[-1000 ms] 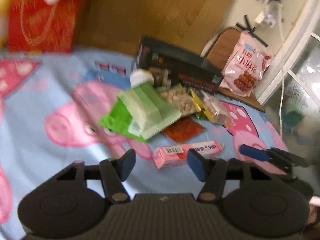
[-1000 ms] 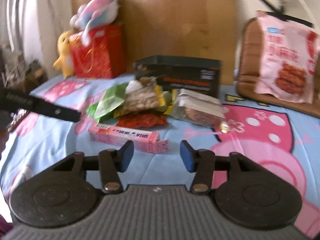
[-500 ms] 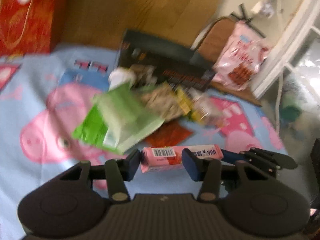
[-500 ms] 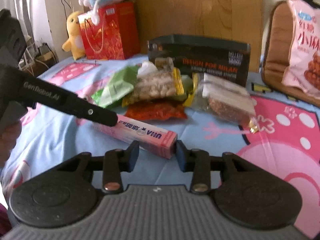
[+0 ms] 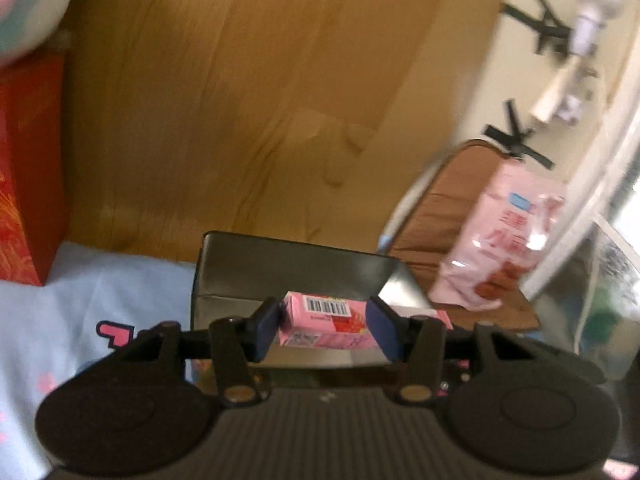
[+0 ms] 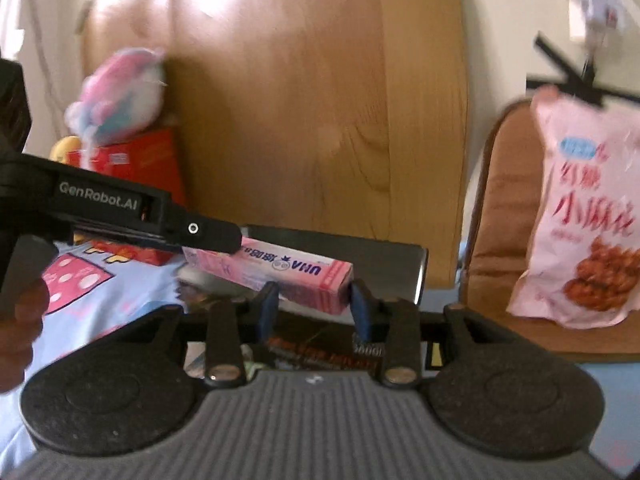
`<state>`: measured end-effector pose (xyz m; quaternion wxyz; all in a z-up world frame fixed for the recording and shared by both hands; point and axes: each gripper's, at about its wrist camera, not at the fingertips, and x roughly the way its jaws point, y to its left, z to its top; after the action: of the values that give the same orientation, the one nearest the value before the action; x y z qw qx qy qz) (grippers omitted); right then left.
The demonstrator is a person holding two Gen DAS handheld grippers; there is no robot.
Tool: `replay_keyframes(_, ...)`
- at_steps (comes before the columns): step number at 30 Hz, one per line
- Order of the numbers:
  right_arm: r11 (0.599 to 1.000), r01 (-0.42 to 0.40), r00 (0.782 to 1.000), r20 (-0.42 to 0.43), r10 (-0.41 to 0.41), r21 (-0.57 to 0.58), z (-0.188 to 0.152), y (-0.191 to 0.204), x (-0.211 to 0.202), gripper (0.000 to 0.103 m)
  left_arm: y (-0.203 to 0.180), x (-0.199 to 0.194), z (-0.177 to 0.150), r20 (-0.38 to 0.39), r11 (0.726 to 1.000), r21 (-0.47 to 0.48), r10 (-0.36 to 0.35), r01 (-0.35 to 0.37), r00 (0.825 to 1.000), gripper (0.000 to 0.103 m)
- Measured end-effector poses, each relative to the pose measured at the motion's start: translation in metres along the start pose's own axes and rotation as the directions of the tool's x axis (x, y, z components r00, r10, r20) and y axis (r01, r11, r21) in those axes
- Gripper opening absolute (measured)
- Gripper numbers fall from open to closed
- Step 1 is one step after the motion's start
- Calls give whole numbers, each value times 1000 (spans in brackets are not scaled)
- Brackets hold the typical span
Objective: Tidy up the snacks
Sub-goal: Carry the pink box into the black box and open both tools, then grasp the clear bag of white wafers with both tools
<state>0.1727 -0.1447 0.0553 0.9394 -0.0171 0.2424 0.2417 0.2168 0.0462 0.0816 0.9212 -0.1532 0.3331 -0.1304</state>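
A long pink snack box (image 5: pixel 324 322) is held in the air by both grippers, one at each end. My left gripper (image 5: pixel 325 328) is shut on its barcode end. My right gripper (image 6: pixel 314 306) is shut on its other end (image 6: pixel 280 272); the left gripper's black body (image 6: pixel 120 212) reaches in from the left of the right wrist view. Behind and below the pink box stands an open black box (image 5: pixel 224 276), also in the right wrist view (image 6: pixel 400 256). The other snacks are hidden below the grippers.
A wooden headboard (image 5: pixel 240 120) rises behind. A red gift bag (image 5: pixel 24 184) and a plush toy (image 6: pixel 120 92) stand at the left. A pink bag of fried snacks (image 6: pixel 588 220) leans on a brown cushion (image 5: pixel 444 216) at the right. The blue cartoon bedsheet (image 5: pixel 80 300) lies below.
Both grippers closed on the ends of the pink box and lifted it off the bedsheet, up and toward the black box. The snack pile dropped out of view.
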Motion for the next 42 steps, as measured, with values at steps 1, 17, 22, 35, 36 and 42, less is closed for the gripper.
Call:
replay_keyframes(1, 1000, 3, 1000, -11, -3, -7, 1, 0, 6, 44, 2, 5, 0, -7, 1000, -6, -2, 2, 1000, 47)
replay_keyframes(17, 801, -81, 972, -132, 196, 593, -71, -116, 16, 41, -11, -14, -79, -125, 983, -57, -179, 173, 976, 49)
replay_keyframes(22, 778, -217, 934, -107, 342, 590, -77, -99, -8, 28, -9, -16, -99, -169, 975, -88, -218, 206, 961, 48)
replay_keyframes(35, 911, -291, 945, -63, 322, 292, -129, -20, -121, 73, -5, -96, -165, -179, 965, -58, -263, 257, 948, 61)
replay_keyframes(36, 930, -269, 953, -69, 295, 251, -134, -15, -125, 78, -3, -98, -166, -170, 969, -52, -246, 241, 954, 63)
replay_keyframes(42, 982, -187, 972, -136, 190, 34, -143, 12, -116, 79, -6, -74, -163, -206, 979, -55, -203, 196, 957, 59)
